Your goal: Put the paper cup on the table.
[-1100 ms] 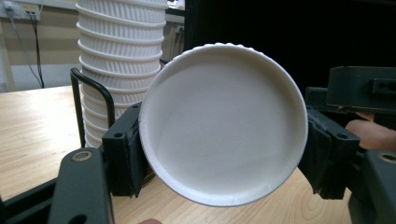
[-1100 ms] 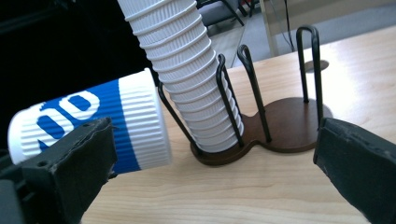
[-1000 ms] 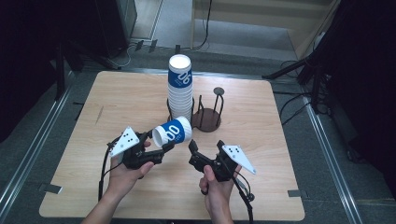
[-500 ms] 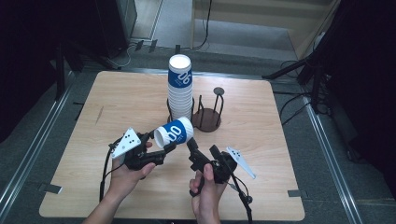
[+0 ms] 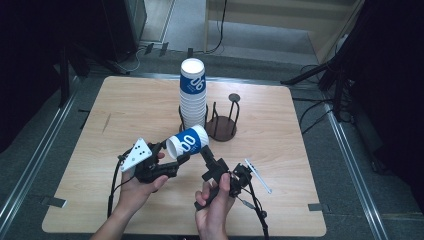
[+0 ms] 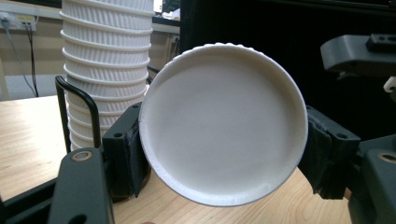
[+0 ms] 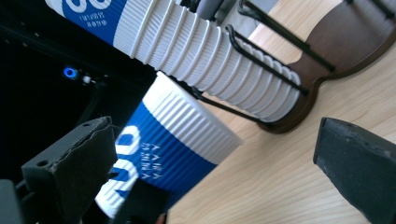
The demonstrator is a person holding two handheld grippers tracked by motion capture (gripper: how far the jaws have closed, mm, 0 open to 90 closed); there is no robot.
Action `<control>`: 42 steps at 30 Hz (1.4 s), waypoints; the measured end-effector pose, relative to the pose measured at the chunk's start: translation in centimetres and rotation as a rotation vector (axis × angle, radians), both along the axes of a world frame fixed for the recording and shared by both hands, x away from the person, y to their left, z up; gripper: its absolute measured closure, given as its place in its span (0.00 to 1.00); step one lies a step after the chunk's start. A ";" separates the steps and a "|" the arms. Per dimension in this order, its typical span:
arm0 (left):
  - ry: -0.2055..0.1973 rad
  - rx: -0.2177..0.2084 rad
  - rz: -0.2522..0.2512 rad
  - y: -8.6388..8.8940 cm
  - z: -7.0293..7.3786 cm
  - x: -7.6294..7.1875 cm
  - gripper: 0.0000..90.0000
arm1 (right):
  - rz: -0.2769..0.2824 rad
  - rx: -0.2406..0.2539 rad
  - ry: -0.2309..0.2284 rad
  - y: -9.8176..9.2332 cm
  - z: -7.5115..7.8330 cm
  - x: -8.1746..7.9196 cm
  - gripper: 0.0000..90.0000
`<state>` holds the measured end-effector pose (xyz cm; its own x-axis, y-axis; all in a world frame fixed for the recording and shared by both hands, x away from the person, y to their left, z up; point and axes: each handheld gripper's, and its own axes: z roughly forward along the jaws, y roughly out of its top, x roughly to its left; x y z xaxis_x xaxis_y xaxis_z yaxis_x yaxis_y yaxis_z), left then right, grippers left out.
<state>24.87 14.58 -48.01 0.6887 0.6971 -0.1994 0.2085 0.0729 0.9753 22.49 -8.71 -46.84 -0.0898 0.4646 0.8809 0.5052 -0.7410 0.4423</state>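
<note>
The blue-and-white ribbed paper cup lies on its side in the air above the light wooden surface, just in front of the tall stack of matching ribbed paper cups. The left hand-held gripper is clamped on it: in the left gripper view the cup's white base faces the camera, pinched between the two black jaws at either side. The right hand-held gripper reaches toward the cup's rim end with its jaws spread wide and nothing between them; in the right gripper view the cup sits ahead, closer to the left-hand jaw.

The step in hand looks like a hand-over, or a two-handed grip on the cup. To do it well, the right jaws should centre on the ribbed wall before closing, and close gently, since thin paper will likely crush or go oval. The left grip should hold until the right has firm contact. The stack stands in a black wire holder on a dark round wooden base, so the cup should be kept from knocking it.
</note>
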 end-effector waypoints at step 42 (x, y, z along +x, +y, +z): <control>-0.028 -0.001 -0.058 -1.4 -0.3 -0.5 0.32 | 0.125 0.380 0.201 1.1 -1.5 3.7 0.00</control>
<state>24.34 13.21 -48.34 0.7329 0.6560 -0.1803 0.1853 0.0626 0.9807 26.19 -7.66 -48.30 0.0652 0.1010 0.9927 0.6494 -0.7596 0.0346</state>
